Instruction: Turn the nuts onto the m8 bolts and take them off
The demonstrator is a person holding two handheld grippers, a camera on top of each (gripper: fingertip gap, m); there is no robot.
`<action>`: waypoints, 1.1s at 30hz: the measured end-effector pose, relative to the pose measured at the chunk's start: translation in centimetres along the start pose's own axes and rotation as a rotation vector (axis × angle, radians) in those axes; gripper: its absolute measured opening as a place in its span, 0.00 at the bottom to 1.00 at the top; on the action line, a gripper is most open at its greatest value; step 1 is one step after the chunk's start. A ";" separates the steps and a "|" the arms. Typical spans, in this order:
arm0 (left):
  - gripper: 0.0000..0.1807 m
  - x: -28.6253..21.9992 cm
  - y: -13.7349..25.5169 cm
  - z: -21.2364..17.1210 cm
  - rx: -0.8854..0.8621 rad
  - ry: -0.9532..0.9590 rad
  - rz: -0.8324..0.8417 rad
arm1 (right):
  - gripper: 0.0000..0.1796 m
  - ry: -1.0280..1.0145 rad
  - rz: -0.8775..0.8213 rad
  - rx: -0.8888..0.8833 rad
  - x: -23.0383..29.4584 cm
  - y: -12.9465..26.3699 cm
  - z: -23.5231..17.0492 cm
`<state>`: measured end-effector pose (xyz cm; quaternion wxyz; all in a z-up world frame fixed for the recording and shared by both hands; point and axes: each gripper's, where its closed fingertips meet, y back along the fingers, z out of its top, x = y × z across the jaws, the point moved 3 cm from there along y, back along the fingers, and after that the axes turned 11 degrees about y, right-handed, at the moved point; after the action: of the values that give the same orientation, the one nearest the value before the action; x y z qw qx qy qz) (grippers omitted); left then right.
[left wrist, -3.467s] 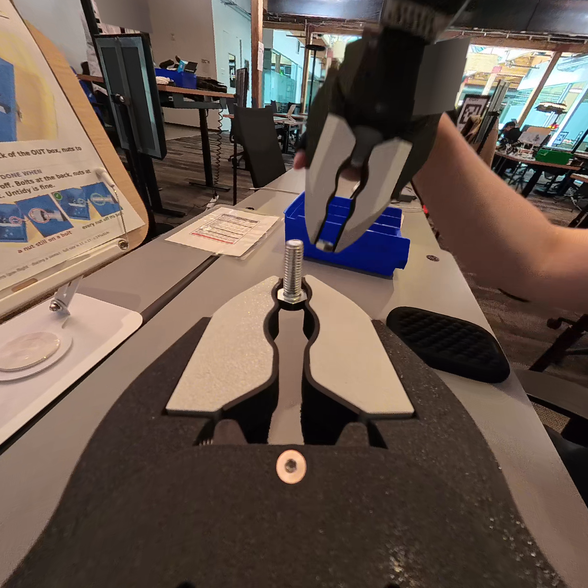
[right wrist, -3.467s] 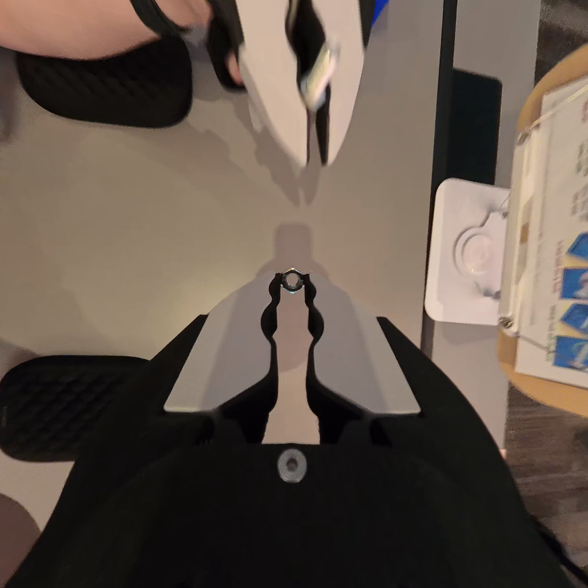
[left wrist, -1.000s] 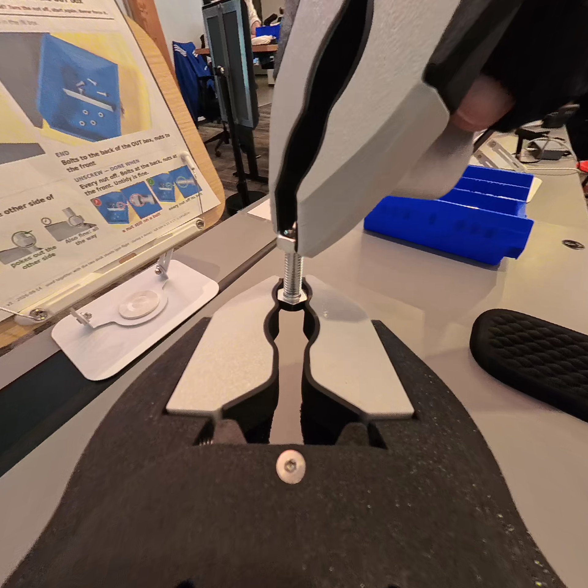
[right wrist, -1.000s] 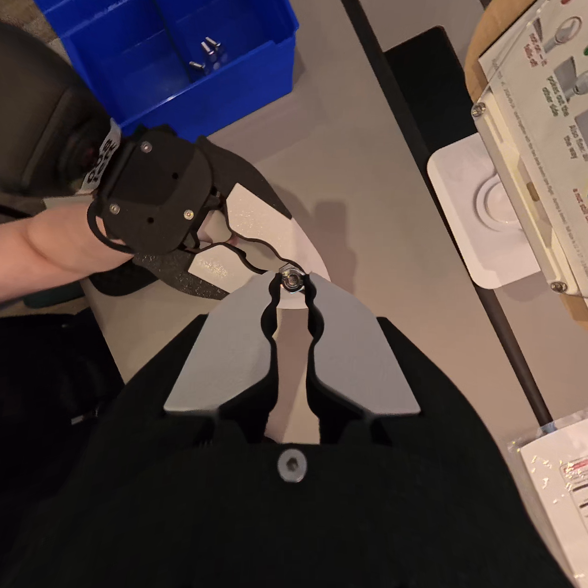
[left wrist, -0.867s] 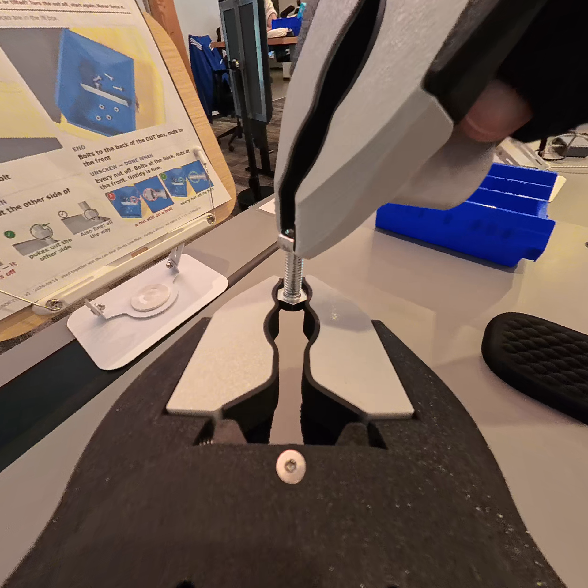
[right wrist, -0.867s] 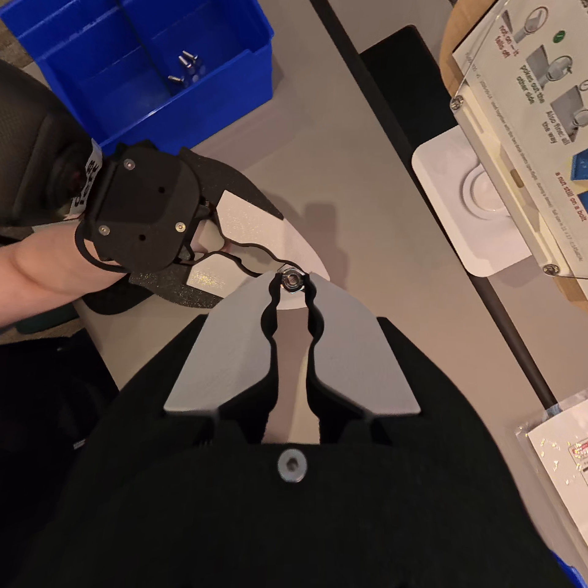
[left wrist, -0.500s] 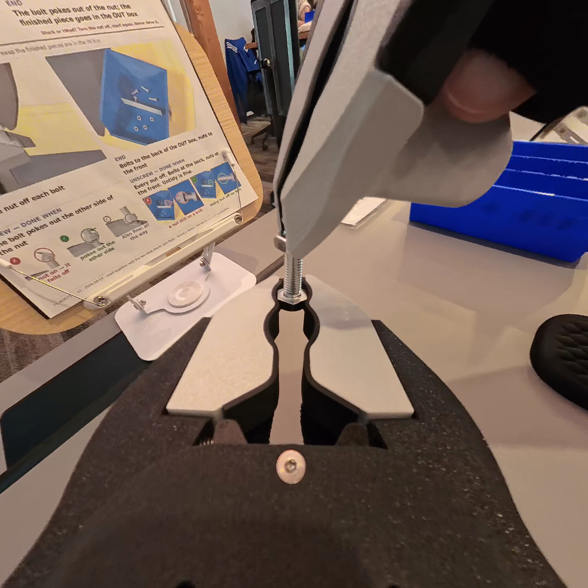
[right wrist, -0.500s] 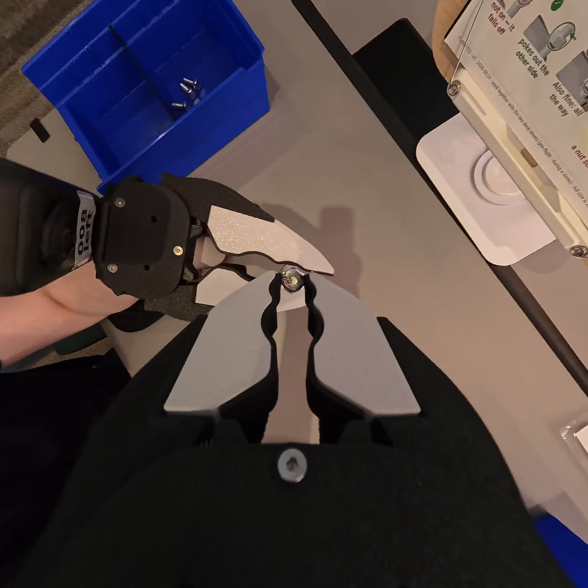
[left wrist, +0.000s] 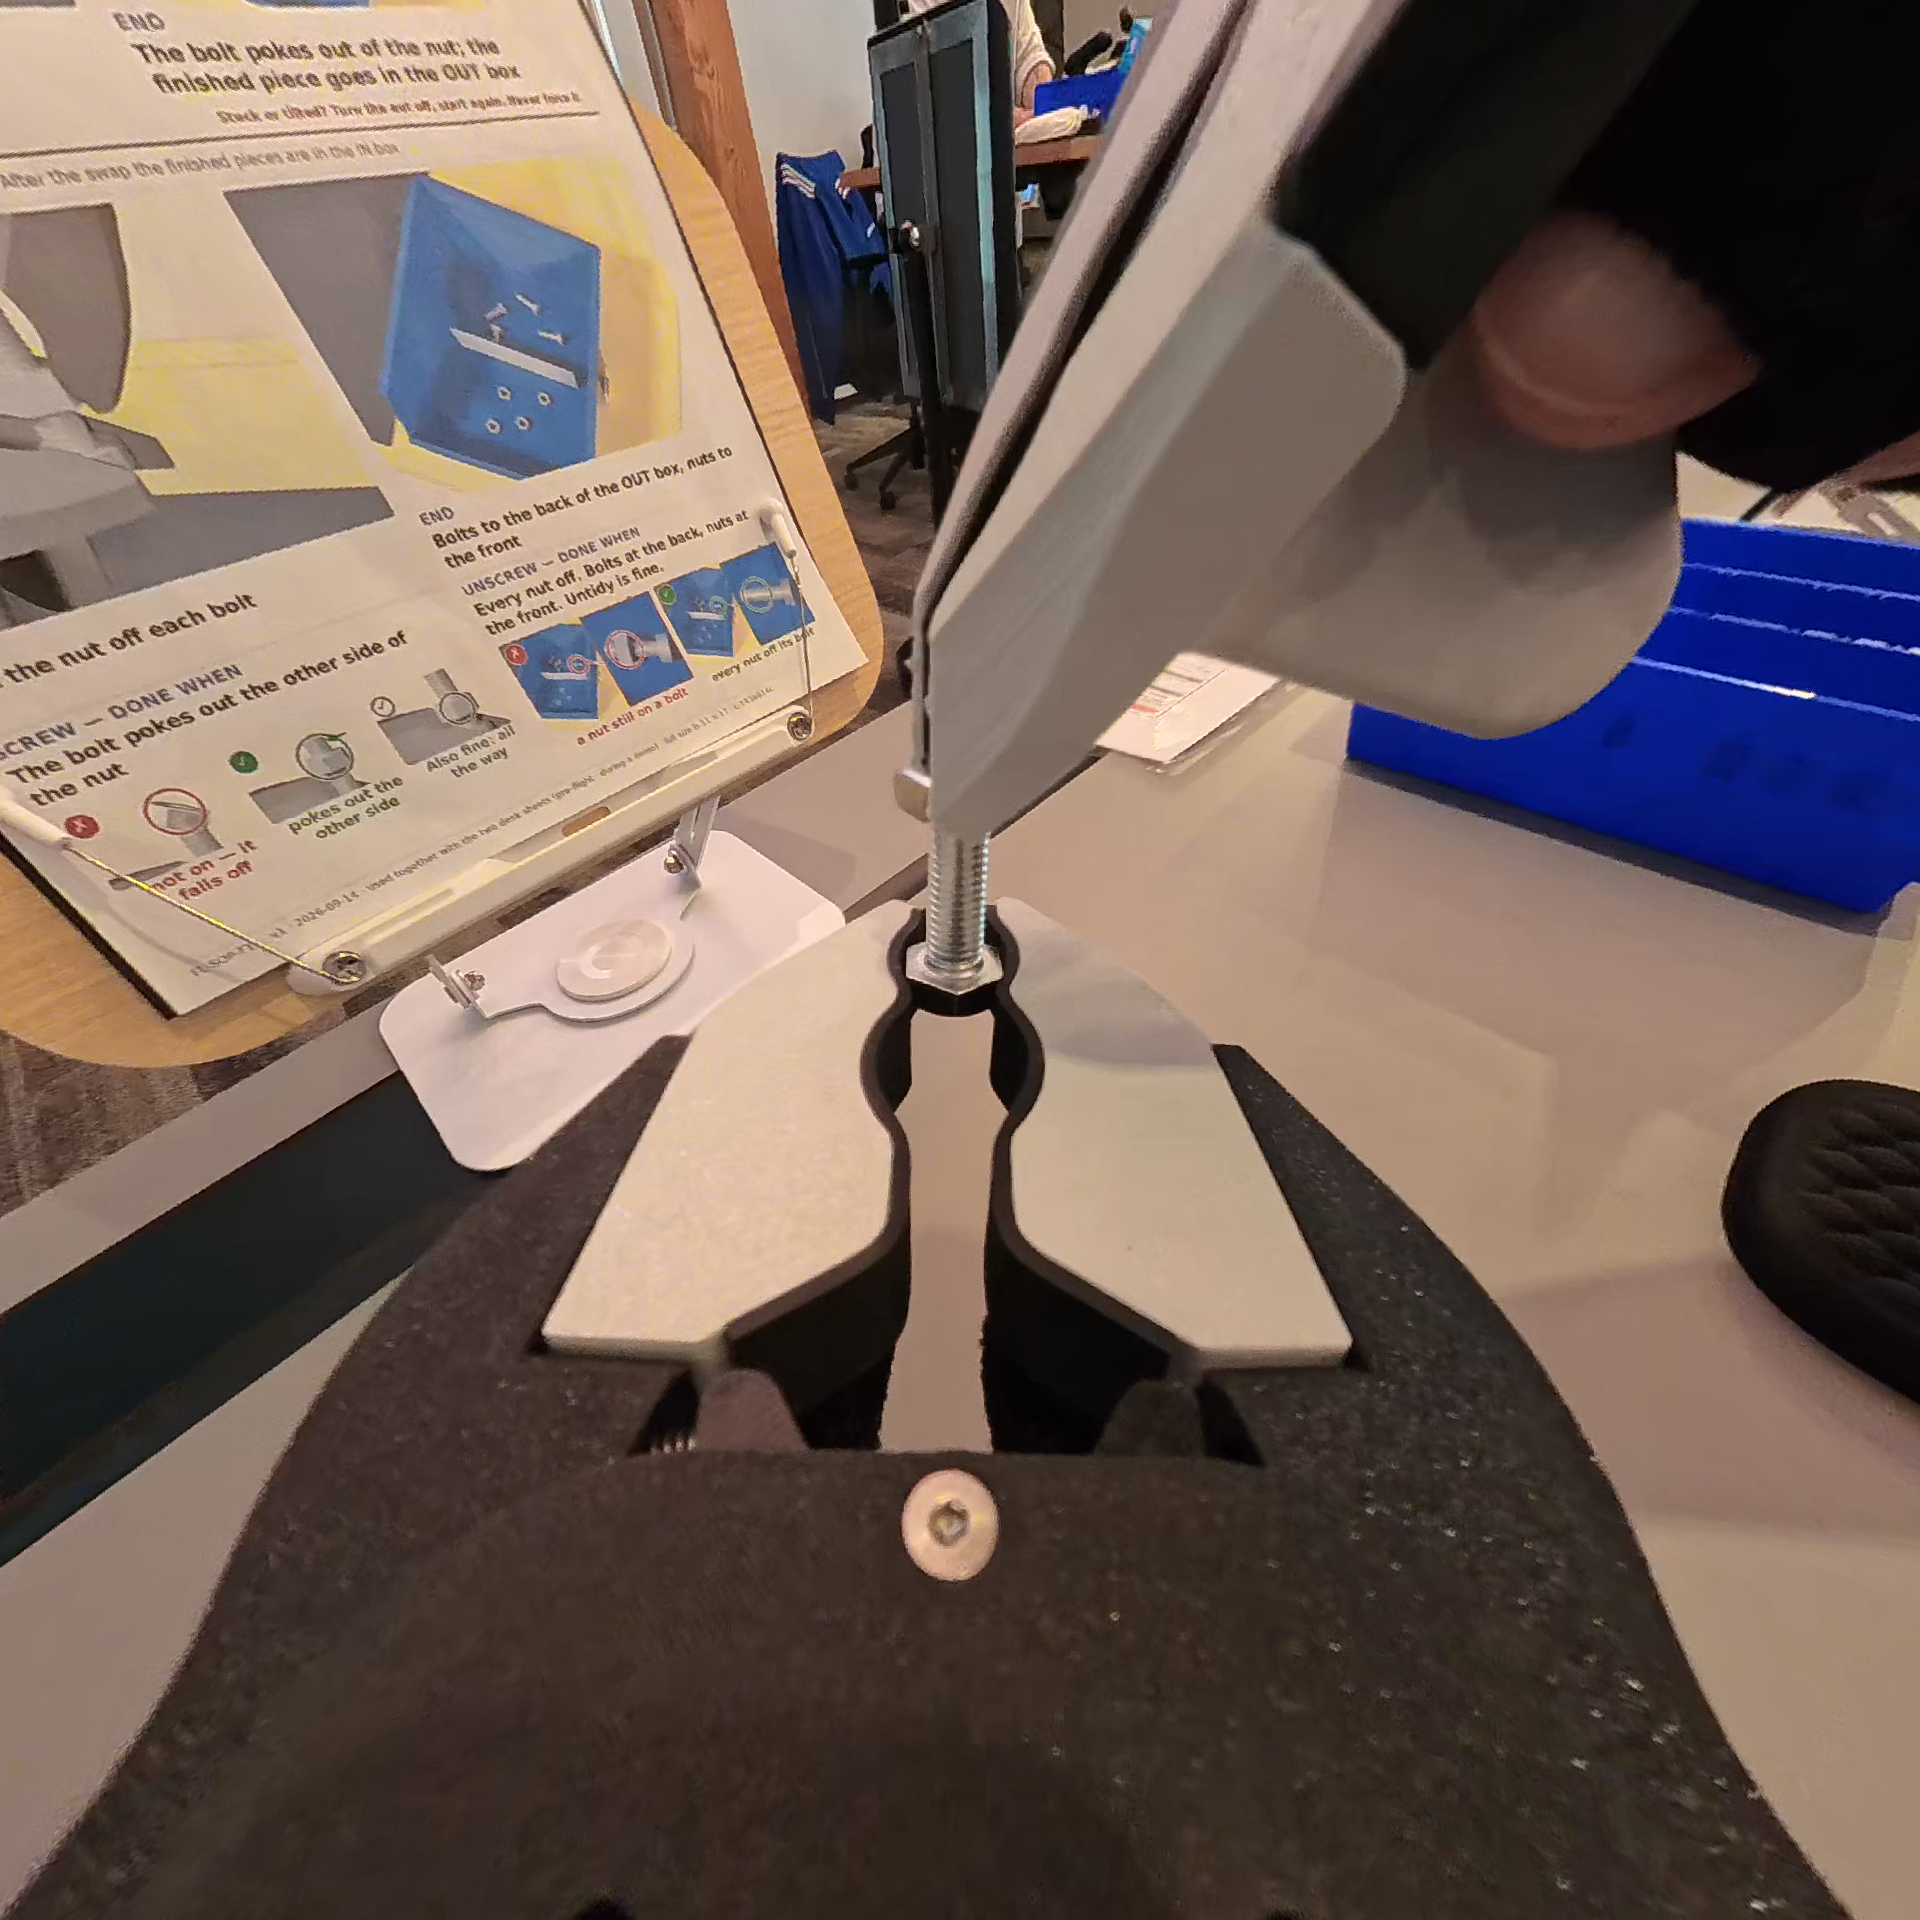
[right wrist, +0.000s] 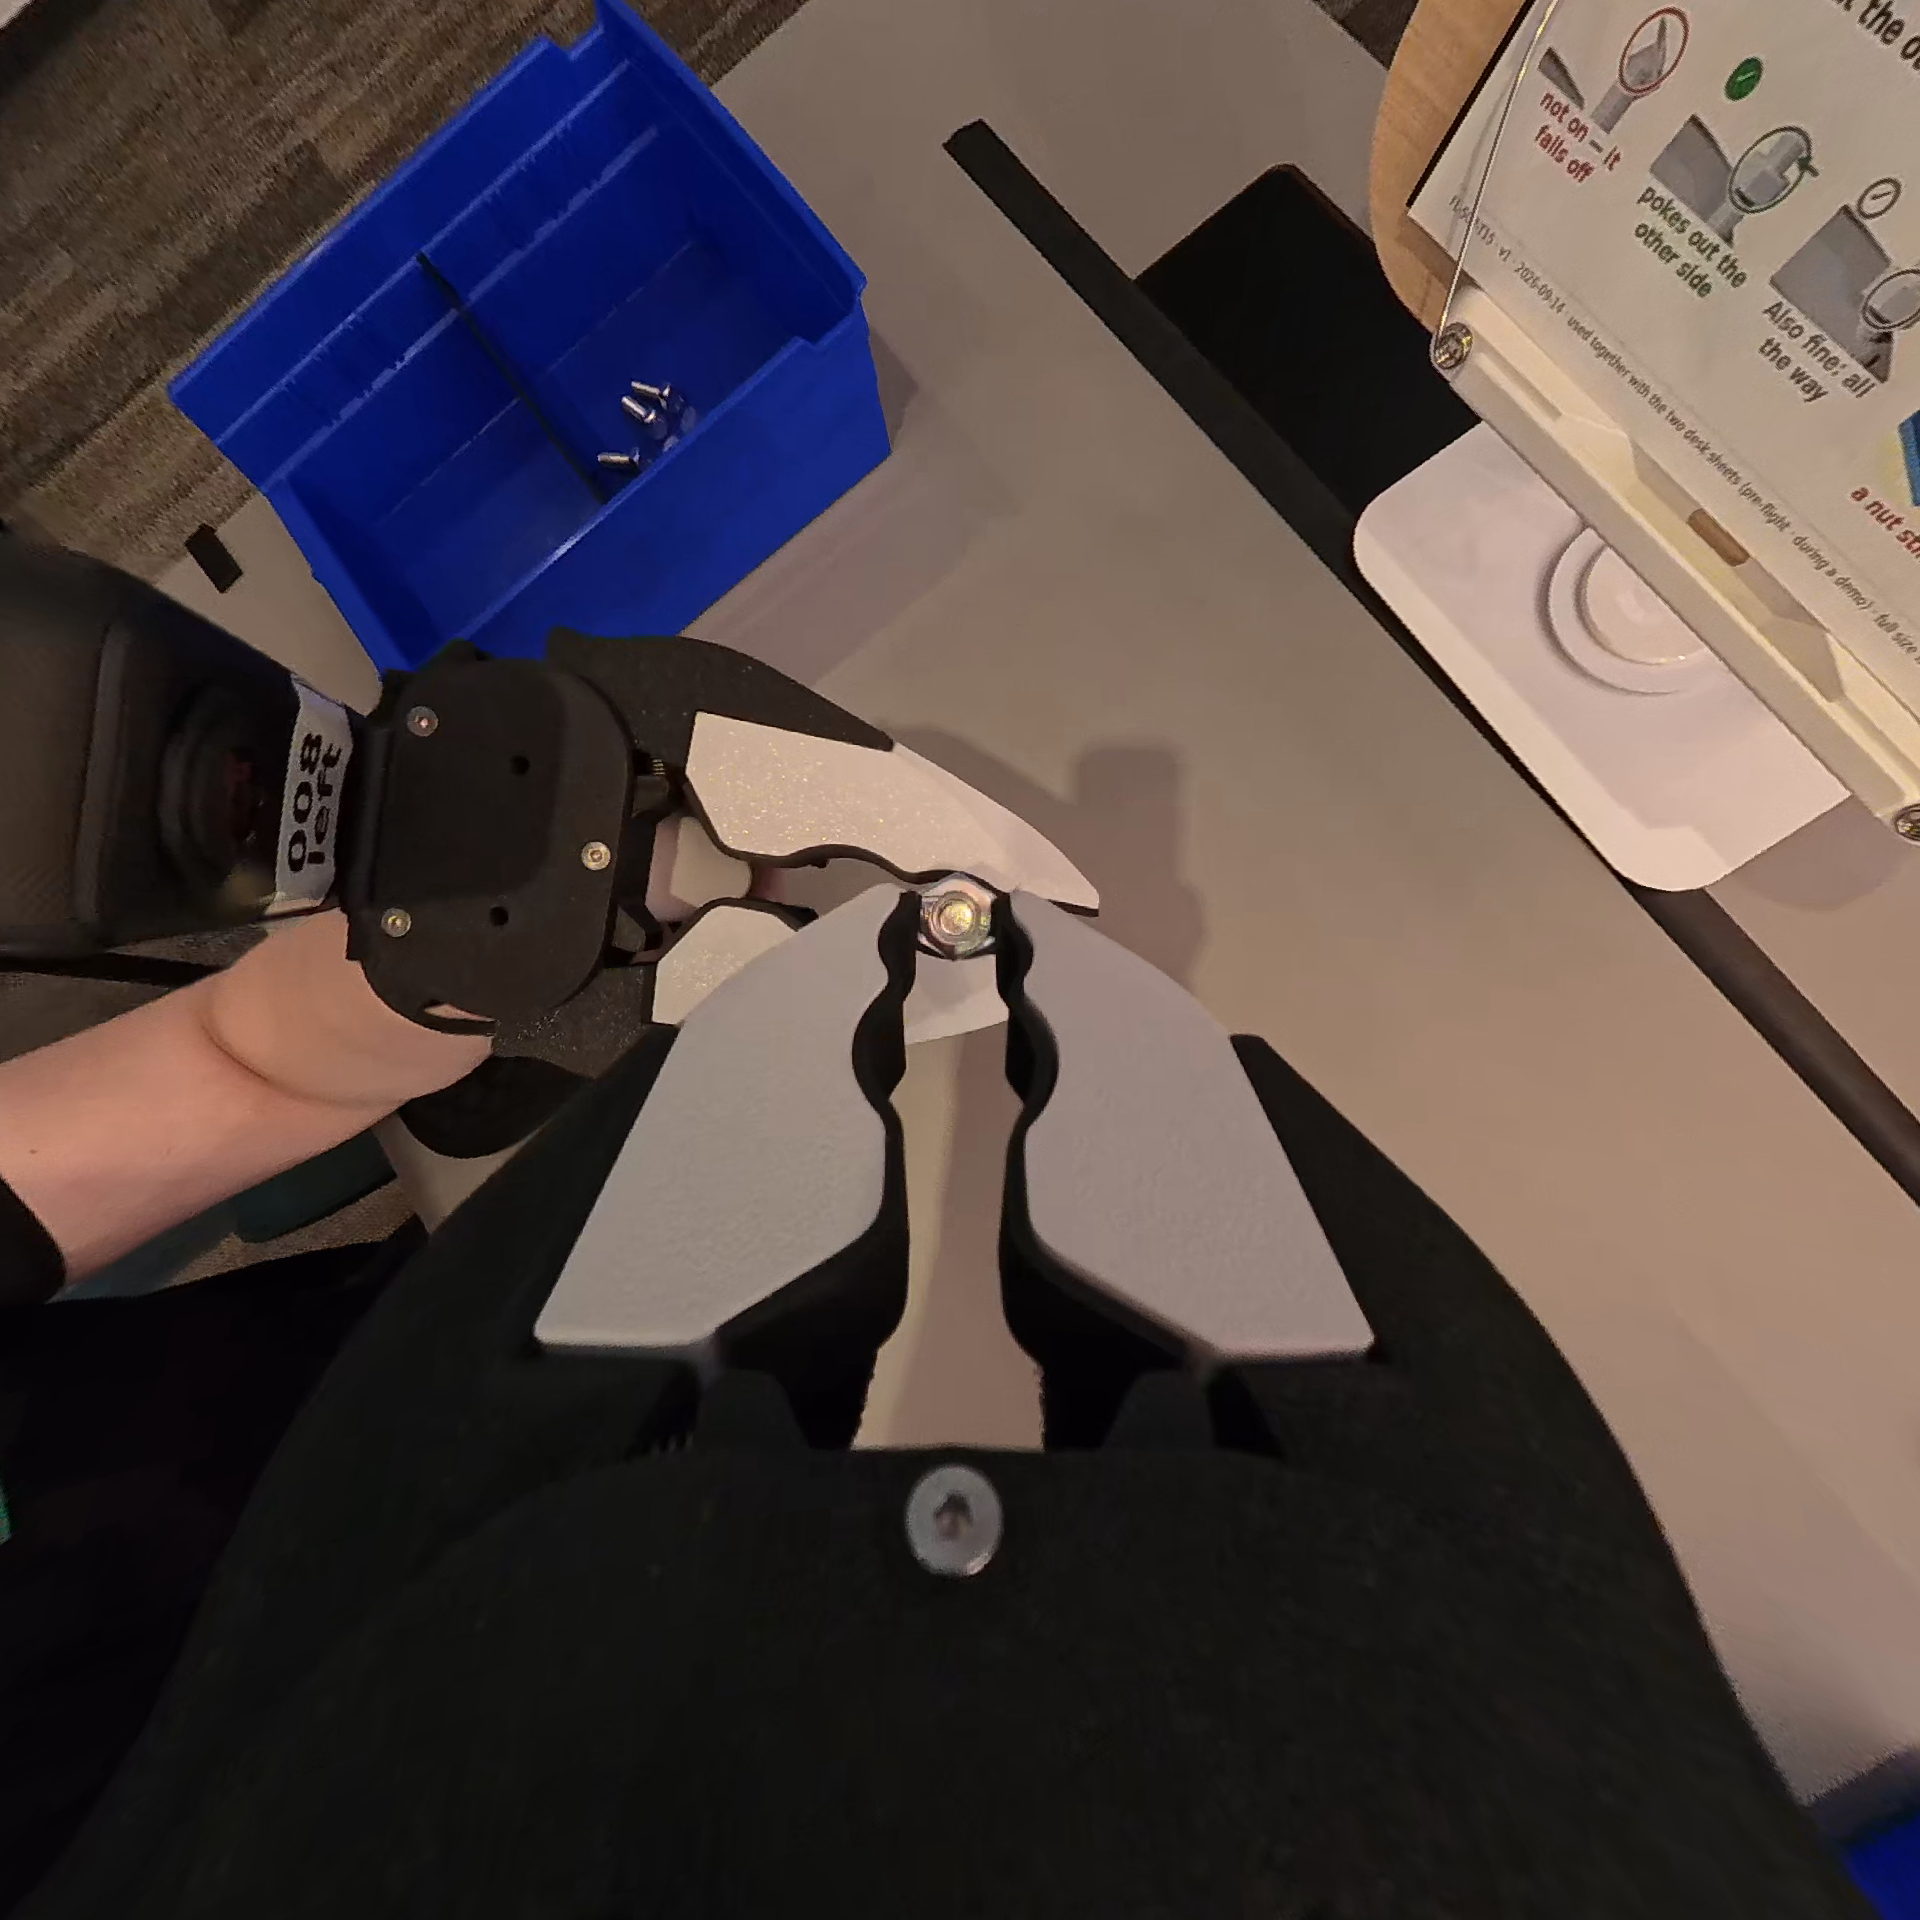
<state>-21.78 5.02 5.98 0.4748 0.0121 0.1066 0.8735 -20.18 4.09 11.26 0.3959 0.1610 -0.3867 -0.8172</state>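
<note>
There were two grippers, the left gripper (left wrist: 951,961) and the right gripper (right wrist: 951,920). One bolt (left wrist: 956,899) stood at twelve o'clock, carrying one nut (left wrist: 914,795). One blue bin (right wrist: 540,343) held four small screws (right wrist: 644,416).

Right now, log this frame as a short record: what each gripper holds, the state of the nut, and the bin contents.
left gripper: shut on the bolt's hex head, bolt upright, threads up
right gripper: shut on the nut, pointing down
nut state: at the top end of the bolt's thread; depth of engagement cannot be told
blue bin: a few small bolts in one compartment
table: grey, instruction sheet stand at its edge
</note>
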 end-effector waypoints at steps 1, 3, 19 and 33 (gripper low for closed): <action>0.05 0.0 0.0 0.0 -0.003 0.009 -0.010 | 0.08 -0.002 0.003 -0.004 0.0 0.0 0.0; 0.05 -0.1 0.1 0.1 -0.011 0.022 -0.025 | 0.08 -0.005 0.014 -0.014 0.0 0.1 0.1; 0.06 -1.5 1.1 1.2 -0.053 0.134 -0.262 | 0.08 0.146 0.119 -0.032 1.1 1.4 0.6; 0.06 -0.6 0.9 0.9 -0.030 0.100 -0.122 | 0.08 0.065 0.022 -0.051 0.8 0.7 0.8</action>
<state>-22.09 4.26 7.09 0.5214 -0.0451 0.1175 0.8440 -20.79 3.63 12.35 0.4212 0.1731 -0.3545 -0.8167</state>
